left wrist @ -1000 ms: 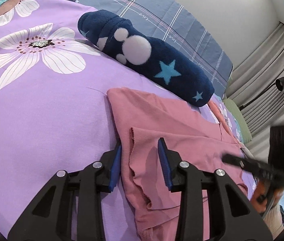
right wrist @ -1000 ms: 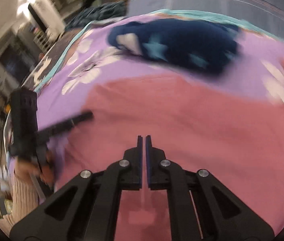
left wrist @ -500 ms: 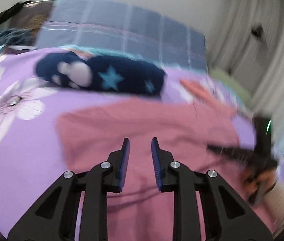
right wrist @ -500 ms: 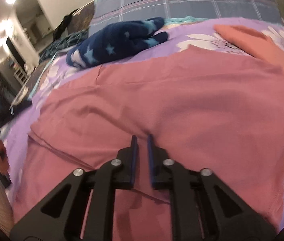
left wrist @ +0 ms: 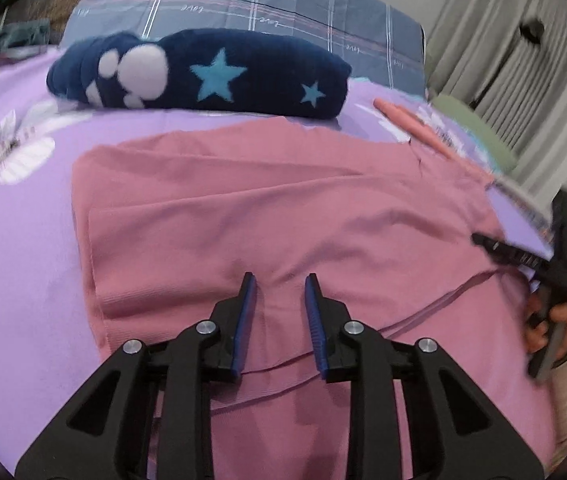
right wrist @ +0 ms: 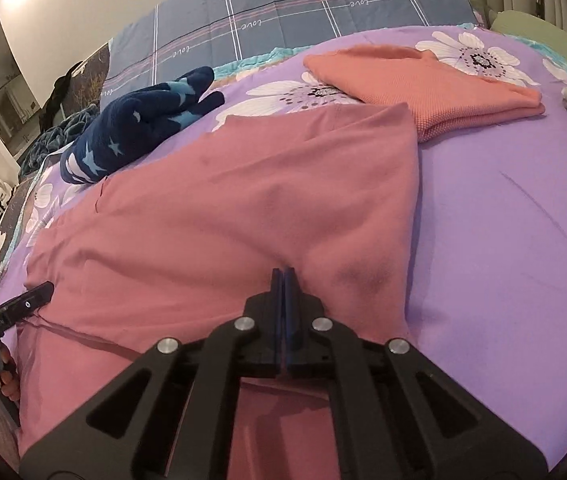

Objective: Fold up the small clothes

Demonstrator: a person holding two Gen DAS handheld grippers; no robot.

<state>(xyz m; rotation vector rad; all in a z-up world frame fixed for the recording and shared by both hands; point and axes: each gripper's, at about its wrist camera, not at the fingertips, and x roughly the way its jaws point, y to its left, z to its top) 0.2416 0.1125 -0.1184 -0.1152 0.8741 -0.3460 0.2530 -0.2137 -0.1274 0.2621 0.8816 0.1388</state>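
Near the bed's (right wrist: 503, 216) front edge, the pink garment (left wrist: 283, 208) is pinched by the right hand-held gripper (right wrist: 282, 276). Over the same garment, the left hand-held gripper (left wrist: 279, 284) is being opened, its pads clear of the cloth.

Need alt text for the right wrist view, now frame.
The right gripper, jaws shut, presses into a pink garment spread on a purple floral bedsheet. Behind lie a folded orange garment and a navy star-patterned plush; the left gripper reaches the garment's left edge.

Pink garment (left wrist: 267, 208) near hem hidden beneath left gripper (left wrist: 279, 284); flowers (left wrist: 15, 156) left of garment blurred.
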